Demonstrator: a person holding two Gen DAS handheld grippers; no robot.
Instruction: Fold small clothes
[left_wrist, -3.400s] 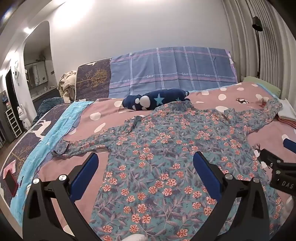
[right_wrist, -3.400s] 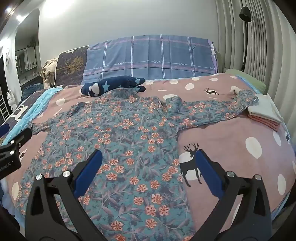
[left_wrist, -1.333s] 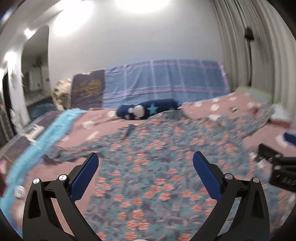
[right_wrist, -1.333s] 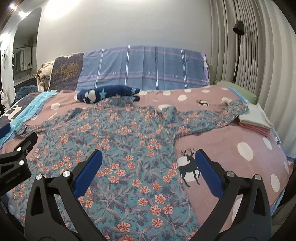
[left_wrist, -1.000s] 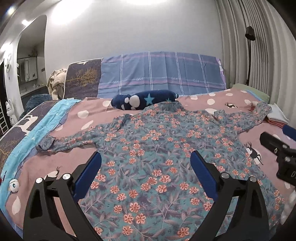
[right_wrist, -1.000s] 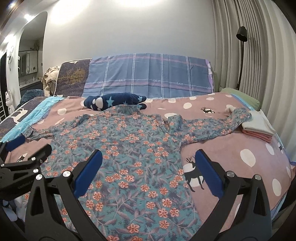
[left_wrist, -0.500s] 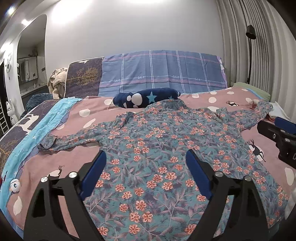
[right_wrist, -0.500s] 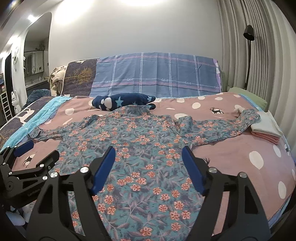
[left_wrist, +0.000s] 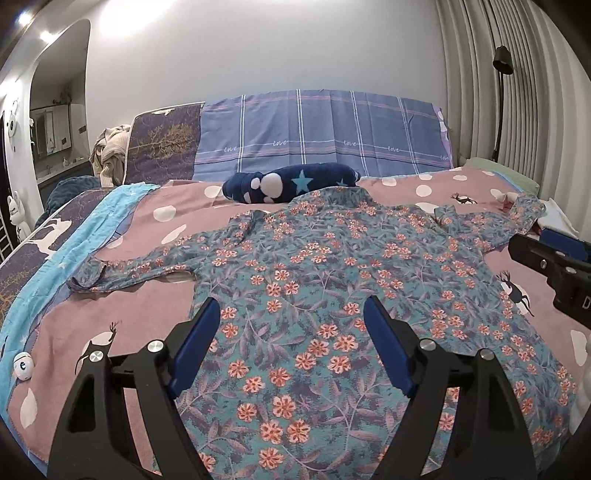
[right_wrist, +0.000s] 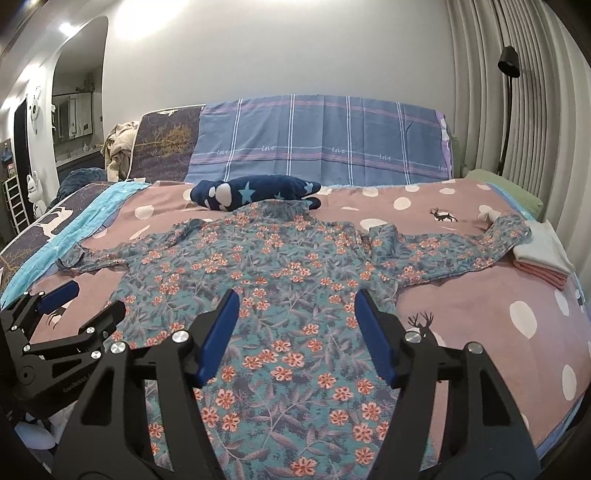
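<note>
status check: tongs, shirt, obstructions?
Left tongs and right tongs open, empty. Floral shirt spread flat, unfolded. Navy plush at collar; right sleeve lies on folded stack.

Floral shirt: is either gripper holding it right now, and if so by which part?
Neither. The floral shirt lies spread flat on the bed; the left gripper and right gripper are above it with jaws open and empty.

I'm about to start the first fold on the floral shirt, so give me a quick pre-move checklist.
1. Floral shirt spread flat, both sleeves out: ok.
2. Left gripper open, holding nothing: ok.
3. Right gripper open, holding nothing: ok.
4. Collar clear of the navy star pillow: cannot tell, they meet or overlap.
5. Right cuff free of the folded stack: not ok, it lies against or on it.
6. Bottom hem visible: cannot tell, hidden under the grippers.
</note>
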